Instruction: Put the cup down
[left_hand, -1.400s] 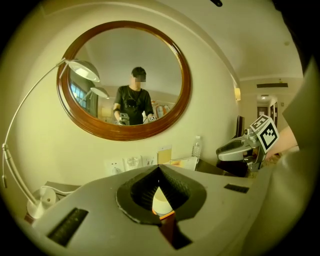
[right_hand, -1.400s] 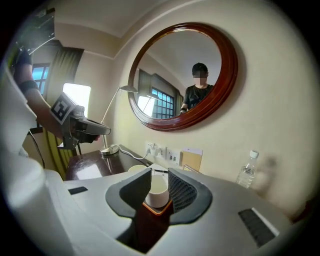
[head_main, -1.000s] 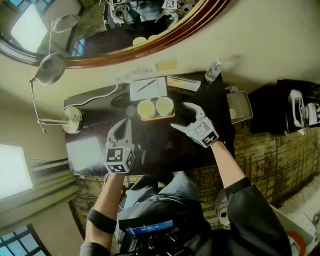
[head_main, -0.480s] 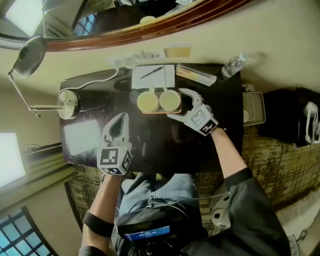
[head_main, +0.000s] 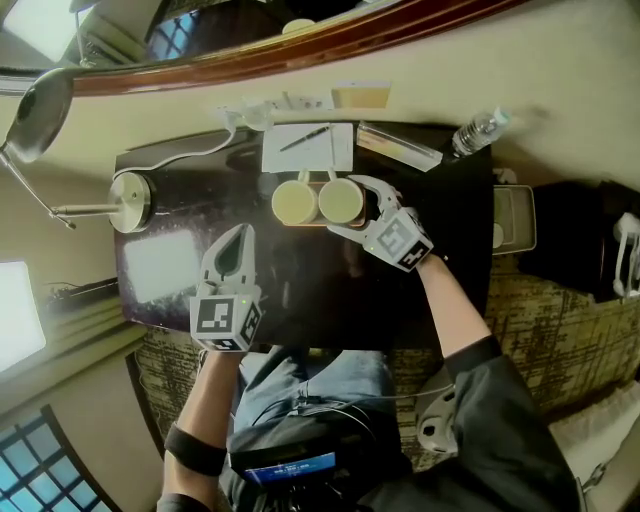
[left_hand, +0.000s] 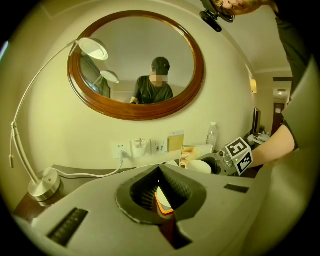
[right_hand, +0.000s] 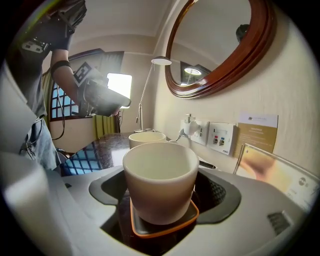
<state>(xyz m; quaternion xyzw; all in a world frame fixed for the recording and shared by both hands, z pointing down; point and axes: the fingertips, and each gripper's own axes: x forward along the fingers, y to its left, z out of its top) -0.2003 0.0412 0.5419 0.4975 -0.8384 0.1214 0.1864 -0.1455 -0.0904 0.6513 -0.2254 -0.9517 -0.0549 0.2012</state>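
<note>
Two cream cups stand side by side on a small orange-rimmed tray (head_main: 303, 224) at the back of the dark desk (head_main: 310, 290). My right gripper (head_main: 352, 205) straddles the right-hand cup (head_main: 340, 200). Its jaws are closing, one on each flank of the cup (right_hand: 160, 175), which rests on the tray (right_hand: 165, 227). I see no firm press of the pads. The other cup (right_hand: 146, 138) stands just behind it. My left gripper (head_main: 238, 236) hovers shut and empty over the desk, left of the cups (left_hand: 199, 166).
A desk lamp base (head_main: 130, 200) and its cord sit at the left. A notepad with a pen (head_main: 308, 146), an acrylic card stand (head_main: 400, 146) and a water bottle (head_main: 478, 130) line the wall. Wall sockets (right_hand: 222, 137) and an oval mirror (left_hand: 135, 65) are behind.
My right gripper has moved forward and left from over the open desk until its jaws stand on either side of the right cup. The left gripper has barely moved.
</note>
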